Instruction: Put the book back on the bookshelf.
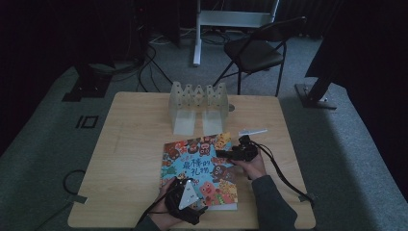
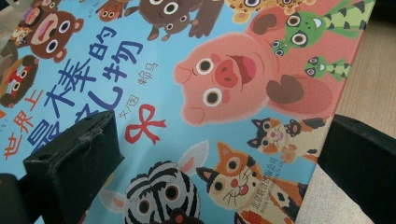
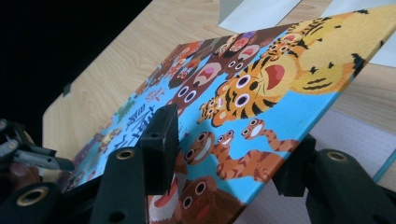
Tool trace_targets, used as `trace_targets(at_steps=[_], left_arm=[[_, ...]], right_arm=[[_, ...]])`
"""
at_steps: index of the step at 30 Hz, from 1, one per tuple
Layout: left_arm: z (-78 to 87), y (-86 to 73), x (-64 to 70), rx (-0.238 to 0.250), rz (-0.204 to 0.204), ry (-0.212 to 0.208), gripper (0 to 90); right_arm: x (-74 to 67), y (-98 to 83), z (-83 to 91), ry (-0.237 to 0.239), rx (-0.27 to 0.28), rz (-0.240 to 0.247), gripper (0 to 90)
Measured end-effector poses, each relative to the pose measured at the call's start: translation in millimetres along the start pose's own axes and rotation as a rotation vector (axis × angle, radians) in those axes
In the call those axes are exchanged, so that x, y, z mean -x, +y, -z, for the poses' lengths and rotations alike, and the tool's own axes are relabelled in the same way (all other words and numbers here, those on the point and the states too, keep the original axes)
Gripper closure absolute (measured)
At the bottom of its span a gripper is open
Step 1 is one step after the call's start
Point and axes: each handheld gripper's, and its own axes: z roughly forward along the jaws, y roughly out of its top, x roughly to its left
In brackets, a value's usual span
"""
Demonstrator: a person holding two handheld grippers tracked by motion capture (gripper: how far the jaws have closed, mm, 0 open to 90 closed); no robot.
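A picture book (image 1: 199,168) with cartoon animals on a blue cover lies at the near middle of the wooden table (image 1: 139,144). My right gripper (image 1: 223,155) is at the book's right edge. In the right gripper view the cover (image 3: 243,93) is tilted up off a white page, with one jaw above its edge and the other below; the right gripper (image 3: 229,144) is open around it. My left gripper (image 1: 183,190) sits at the book's near edge. Its jaws stand wide apart over the cover (image 2: 187,93), so the left gripper (image 2: 219,144) is open and holds nothing.
A pale slotted rack (image 1: 197,103) stands at the back middle of the table. A small white strip (image 1: 252,131) lies just beyond the right gripper. A black folding chair (image 1: 255,50) stands on the floor behind the table. The right gripper's cable (image 1: 281,175) trails to the table's right edge.
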Motion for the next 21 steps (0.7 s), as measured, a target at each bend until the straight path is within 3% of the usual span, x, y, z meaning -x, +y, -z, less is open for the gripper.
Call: trace_targets(at_steps=[6,9,12,17,21], left_arm=[[1.8,-1.0,-4.8,0.012,0.037,-0.033,0.2],[6.1,-2.9,-9.5,0.028,0.062,-0.054,0.2],[12.5,-6.2,-12.3,0.037,0.078,-0.057,0.4],[28.6,-16.0,-13.5,0.044,0.103,-0.039,1.0],[36.7,-26.5,-21.6,0.048,0.153,-0.03,1.1]], right_arm=[[-3.9,2.3,1.3,0.027,0.003,-0.008,55.4],[-6.4,5.9,4.2,0.077,0.04,-0.028,64.2],[-9.8,9.1,5.3,0.085,0.061,-0.028,66.6],[-21.5,14.8,8.7,0.052,0.063,0.011,66.6],[-25.9,15.6,10.6,0.04,0.067,0.021,66.8]])
